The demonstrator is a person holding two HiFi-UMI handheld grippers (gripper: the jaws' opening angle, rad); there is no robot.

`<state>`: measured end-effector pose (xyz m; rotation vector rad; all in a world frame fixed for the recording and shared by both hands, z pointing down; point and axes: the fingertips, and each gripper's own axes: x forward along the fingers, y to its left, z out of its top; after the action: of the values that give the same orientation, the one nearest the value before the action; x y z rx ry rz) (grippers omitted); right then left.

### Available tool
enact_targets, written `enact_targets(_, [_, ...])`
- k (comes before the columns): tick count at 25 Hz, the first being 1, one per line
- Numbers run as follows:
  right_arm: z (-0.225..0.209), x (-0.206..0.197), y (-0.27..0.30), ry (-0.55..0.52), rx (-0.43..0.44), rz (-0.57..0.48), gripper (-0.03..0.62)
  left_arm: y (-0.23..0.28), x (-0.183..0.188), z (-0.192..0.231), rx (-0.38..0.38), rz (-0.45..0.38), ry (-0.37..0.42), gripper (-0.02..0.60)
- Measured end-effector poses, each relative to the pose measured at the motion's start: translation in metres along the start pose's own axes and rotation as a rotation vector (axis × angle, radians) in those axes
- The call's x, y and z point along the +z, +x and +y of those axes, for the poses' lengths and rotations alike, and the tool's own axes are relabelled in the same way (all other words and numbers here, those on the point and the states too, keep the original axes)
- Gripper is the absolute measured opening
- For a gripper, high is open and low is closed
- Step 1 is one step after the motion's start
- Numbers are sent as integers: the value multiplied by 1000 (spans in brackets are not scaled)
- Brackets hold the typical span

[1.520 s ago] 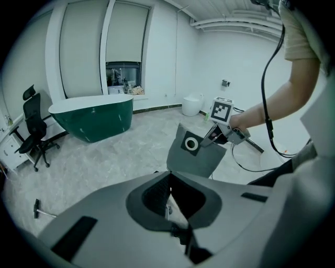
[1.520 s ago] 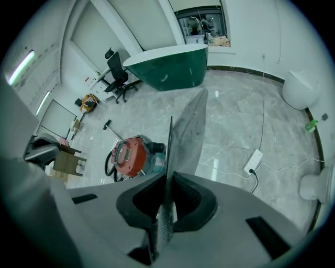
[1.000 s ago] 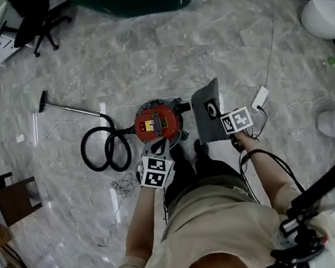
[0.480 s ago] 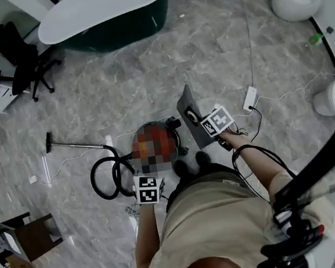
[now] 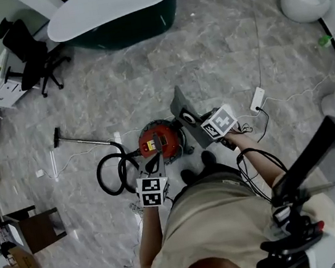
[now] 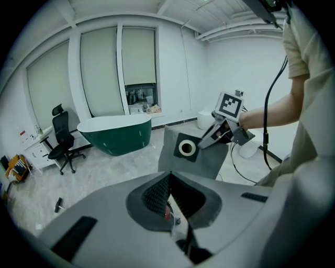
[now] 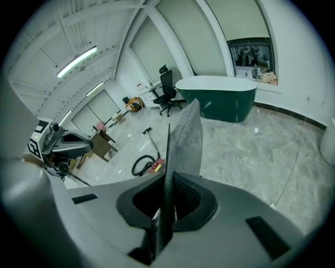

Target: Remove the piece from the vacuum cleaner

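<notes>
A red vacuum cleaner (image 5: 160,140) stands on the marble floor at my feet, its black hose (image 5: 113,169) coiled to its left. My right gripper (image 5: 201,123) is shut on the cardboard collar of a grey dust bag (image 5: 182,113), held in the air just right of the vacuum. In the right gripper view the bag (image 7: 187,137) stands edge-on between the jaws of the right gripper (image 7: 167,183). The left gripper view shows the bag (image 6: 192,159) with its round hole. My left gripper (image 5: 157,158) hovers at the vacuum's near side; in its own view the left gripper (image 6: 168,176) is shut and empty.
A dark green bathtub (image 5: 113,14) stands at the back and an office chair (image 5: 27,51) at the back left. A white power strip (image 5: 257,99) with cables lies to the right. The vacuum's wand (image 5: 78,140) lies to the left, a wooden stool (image 5: 33,229) nearer left.
The head view has swung. The bag in my right gripper has tilted and shifted left, closer over the vacuum's right side. My left gripper stays at the vacuum's near side.
</notes>
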<state>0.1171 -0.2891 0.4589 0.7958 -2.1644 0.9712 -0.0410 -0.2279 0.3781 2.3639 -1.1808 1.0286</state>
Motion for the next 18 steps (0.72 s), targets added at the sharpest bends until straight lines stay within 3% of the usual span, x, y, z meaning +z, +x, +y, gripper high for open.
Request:
enact_targets(8, [51,15,-11,-140,8,-33,26,-20,11,0,-1,-110,14,-5])
enact_targets(18, [142,-10,-6,-210,-68,-17,26,-95,-56,9,-20,-178,-13,-5])
